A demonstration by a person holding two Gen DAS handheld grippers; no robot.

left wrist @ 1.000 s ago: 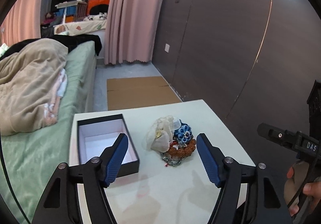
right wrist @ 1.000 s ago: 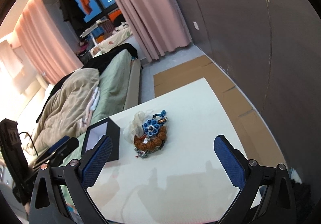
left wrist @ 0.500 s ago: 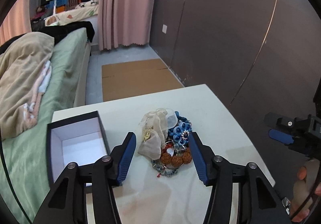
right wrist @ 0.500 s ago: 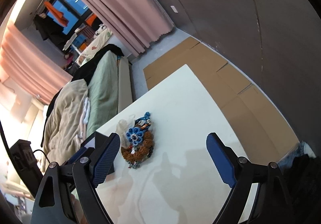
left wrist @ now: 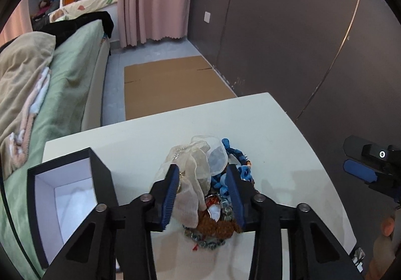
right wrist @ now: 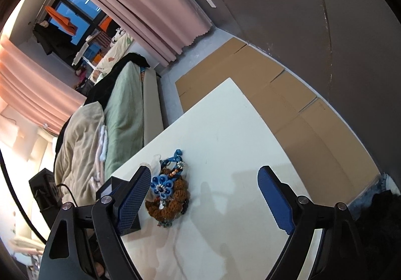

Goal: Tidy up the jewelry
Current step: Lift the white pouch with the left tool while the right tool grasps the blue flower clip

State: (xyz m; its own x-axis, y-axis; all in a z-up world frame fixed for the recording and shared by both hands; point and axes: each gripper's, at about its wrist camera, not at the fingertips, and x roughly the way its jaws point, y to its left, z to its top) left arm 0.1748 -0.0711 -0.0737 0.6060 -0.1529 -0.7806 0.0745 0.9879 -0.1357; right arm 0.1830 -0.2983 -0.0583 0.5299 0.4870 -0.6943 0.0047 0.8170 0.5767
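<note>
The jewelry heap [left wrist: 213, 194] lies mid-table [left wrist: 263, 129], its long axis running away from the camera, just beside the open black box [left wrist: 67, 194]. The left gripper [left wrist: 204, 192] has been closing around it, pads not visibly pressing; the right gripper [right wrist: 203, 194] gapes wide, holding nothing.

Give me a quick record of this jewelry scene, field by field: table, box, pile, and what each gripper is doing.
table: white table, beside a bed
box: black box, open, white inside, nothing seen in it
pile: jewelry pile with a sheer pouch, blue flower piece and brown beads
left gripper: left gripper straddles the pile, jaws have just been closing, pads not clearly pressing
right gripper: right gripper open over bare table, right of the pile
</note>
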